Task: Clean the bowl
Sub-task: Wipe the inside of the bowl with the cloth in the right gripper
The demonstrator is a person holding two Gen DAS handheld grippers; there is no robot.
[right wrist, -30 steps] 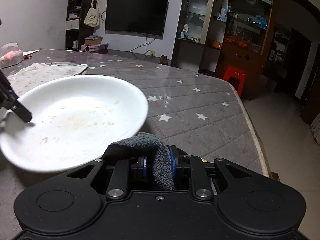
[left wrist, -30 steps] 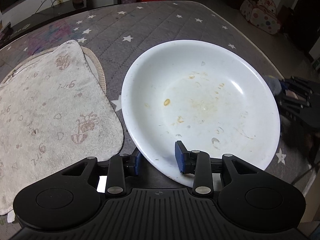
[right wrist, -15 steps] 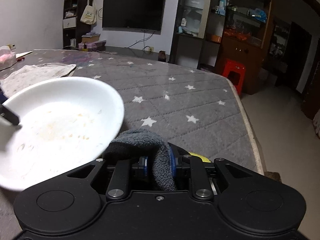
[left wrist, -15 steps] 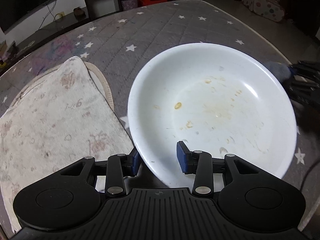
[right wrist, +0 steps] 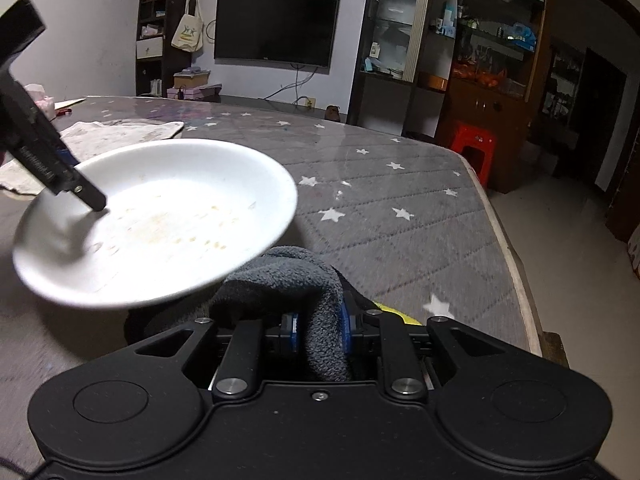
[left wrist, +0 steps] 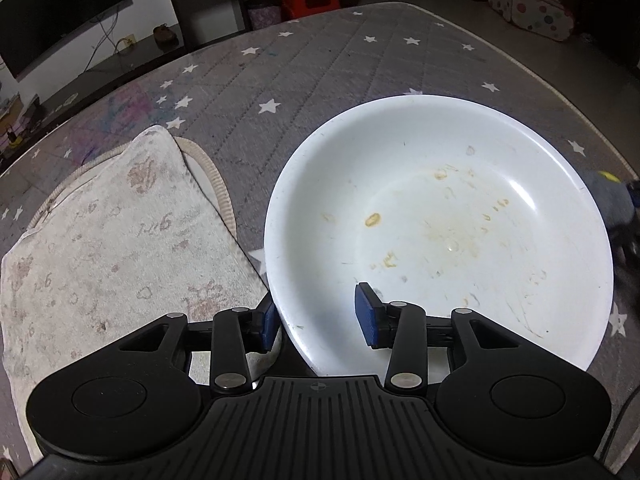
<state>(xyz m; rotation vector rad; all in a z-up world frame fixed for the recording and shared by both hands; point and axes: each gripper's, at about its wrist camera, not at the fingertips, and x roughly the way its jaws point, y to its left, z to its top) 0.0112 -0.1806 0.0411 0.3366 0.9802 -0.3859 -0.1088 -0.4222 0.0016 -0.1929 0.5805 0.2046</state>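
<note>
A white bowl (left wrist: 440, 220) with yellowish food smears is held tilted above the table. My left gripper (left wrist: 316, 320) is shut on its near rim, one blue pad inside the bowl and one outside. In the right wrist view the bowl (right wrist: 160, 220) fills the left side, with the left gripper (right wrist: 60, 176) reaching in from the upper left. My right gripper (right wrist: 320, 328) is shut on a folded grey cloth (right wrist: 288, 280), which sits just under the bowl's near rim. The same cloth (left wrist: 612, 204) shows at the bowl's right edge in the left wrist view.
A pale patterned towel (left wrist: 112, 240) lies on the grey star-quilted table (left wrist: 320, 80) left of the bowl. Something small and yellow (right wrist: 396, 314) peeks out beside the right gripper. The table edge (right wrist: 504, 240) runs along the right, with floor and a red stool (right wrist: 472, 148) beyond.
The bowl has shifted right in the left wrist view. In the right wrist view it swung left and then came back closer, so its rim now overlaps the grey cloth.
</note>
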